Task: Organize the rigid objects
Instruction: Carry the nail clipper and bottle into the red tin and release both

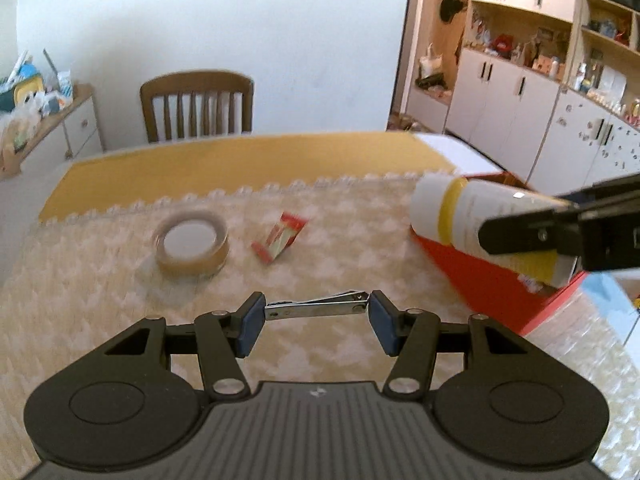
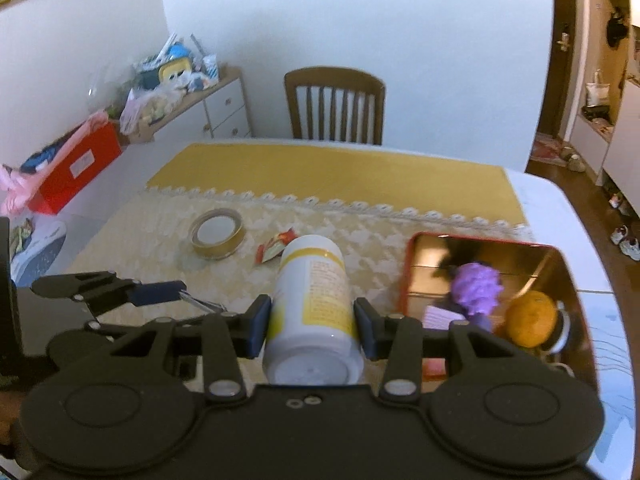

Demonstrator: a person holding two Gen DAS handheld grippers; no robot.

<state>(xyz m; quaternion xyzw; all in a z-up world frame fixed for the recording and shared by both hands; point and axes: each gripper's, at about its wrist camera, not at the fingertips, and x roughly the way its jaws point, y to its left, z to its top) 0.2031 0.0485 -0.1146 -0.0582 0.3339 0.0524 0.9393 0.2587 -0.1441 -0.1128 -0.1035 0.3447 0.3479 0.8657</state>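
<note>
Left gripper (image 1: 316, 314) was closed on a nail clipper (image 1: 316, 307), pads at both ends, clear above the tablecloth (image 1: 120, 340). Right gripper (image 2: 310, 322) clamped a white-and-yellow bottle (image 2: 312, 300), beside the red tin (image 2: 416, 240) holding an orange (image 2: 530, 318) and a purple toy (image 2: 478, 284). Carry step judged underway; next, lowering each into the tin. Tape roll (image 1: 192, 246) and red packet (image 1: 280, 236) lay farther off, unsorted

At frame centre the right gripper (image 2: 312, 317) clamps a white-and-yellow bottle (image 2: 310, 304). A red tin (image 2: 408, 264) sits at right, a tape roll (image 2: 218, 238) upper left.
</note>
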